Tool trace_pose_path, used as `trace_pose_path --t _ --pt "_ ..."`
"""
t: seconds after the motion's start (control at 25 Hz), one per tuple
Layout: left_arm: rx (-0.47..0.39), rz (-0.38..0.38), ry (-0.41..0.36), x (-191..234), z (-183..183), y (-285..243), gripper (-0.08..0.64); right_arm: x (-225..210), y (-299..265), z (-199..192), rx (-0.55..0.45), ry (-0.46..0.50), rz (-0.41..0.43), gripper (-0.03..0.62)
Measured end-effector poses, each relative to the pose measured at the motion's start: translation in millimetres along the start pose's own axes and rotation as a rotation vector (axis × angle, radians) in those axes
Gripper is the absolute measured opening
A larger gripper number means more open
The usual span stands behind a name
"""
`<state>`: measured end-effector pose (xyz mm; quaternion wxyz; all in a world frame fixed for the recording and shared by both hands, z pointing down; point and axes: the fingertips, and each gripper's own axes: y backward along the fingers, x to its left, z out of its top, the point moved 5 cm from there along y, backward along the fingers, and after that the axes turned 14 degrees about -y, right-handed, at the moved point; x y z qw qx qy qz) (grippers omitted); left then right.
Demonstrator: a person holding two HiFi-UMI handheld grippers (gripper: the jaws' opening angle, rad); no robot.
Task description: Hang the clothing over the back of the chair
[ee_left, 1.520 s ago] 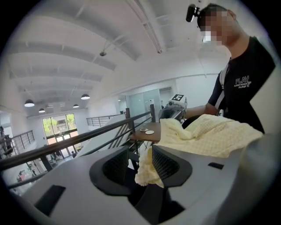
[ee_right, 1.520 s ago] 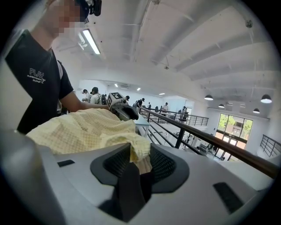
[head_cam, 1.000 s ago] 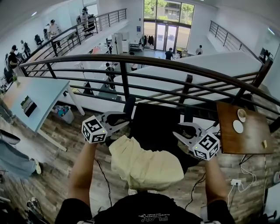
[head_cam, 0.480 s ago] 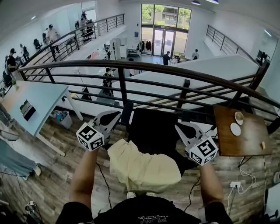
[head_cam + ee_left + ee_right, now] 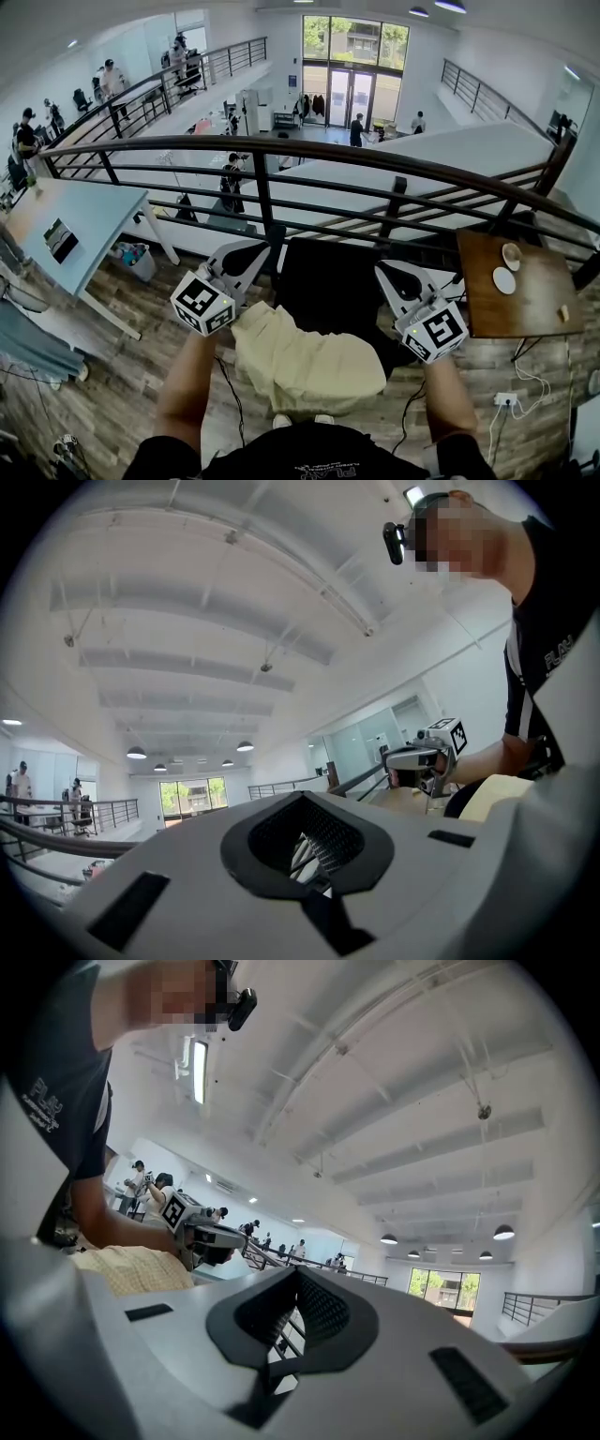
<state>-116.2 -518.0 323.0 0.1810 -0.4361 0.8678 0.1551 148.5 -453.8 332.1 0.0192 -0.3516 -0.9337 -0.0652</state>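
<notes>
the only lettering stands on the person's black shirt (image 5: pixel 555 658): a short white word on the chest, tilted and partly cut off in the left gripper view, reading something like "flay" or "play"; the first letter cannot be told for sure. the right gripper view shows the same word turned sideways, and the head view shows it at the bottom edge, too small to read. the left cube (image 5: pixel 203 305) on the left gripper (image 5: pixel 251 251) and the right cube (image 5: pixel 432 330) on the right gripper (image 5: pixel 384 270) carry black-and-white square markers, coded patterns rather than letters.
</notes>
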Motion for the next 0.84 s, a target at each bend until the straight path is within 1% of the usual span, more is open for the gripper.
trace_pose_path --t 0.12,0.32,0.52,0.64,0.84 --pt "0.017 -0.001 -0.024 -3.3 3.0 -4.4 0.014 -0.9 0.9 6.4 -0.015 -0.013 0.001 0.02" --pt "0.02 -0.003 -0.029 -5.3 2.4 -4.3 0.014 -4.7 5.2 12.7 -0.034 -0.026 -0.021 0.02" --pt "0.029 0.016 -0.06 -2.6 3.1 -3.5 0.014 -3.5 4.4 12.4 -0.028 -0.02 -0.029 0.02" --pt "0.037 0.013 -0.059 -4.3 1.2 -8.2 0.014 -7.7 4.3 9.2 -0.009 -0.013 -0.048 0.02" --pt "0.046 0.003 -0.057 -9.0 -0.7 -14.2 0.014 -12.0 6.1 4.8 0.006 -0.029 -0.059 0.02"
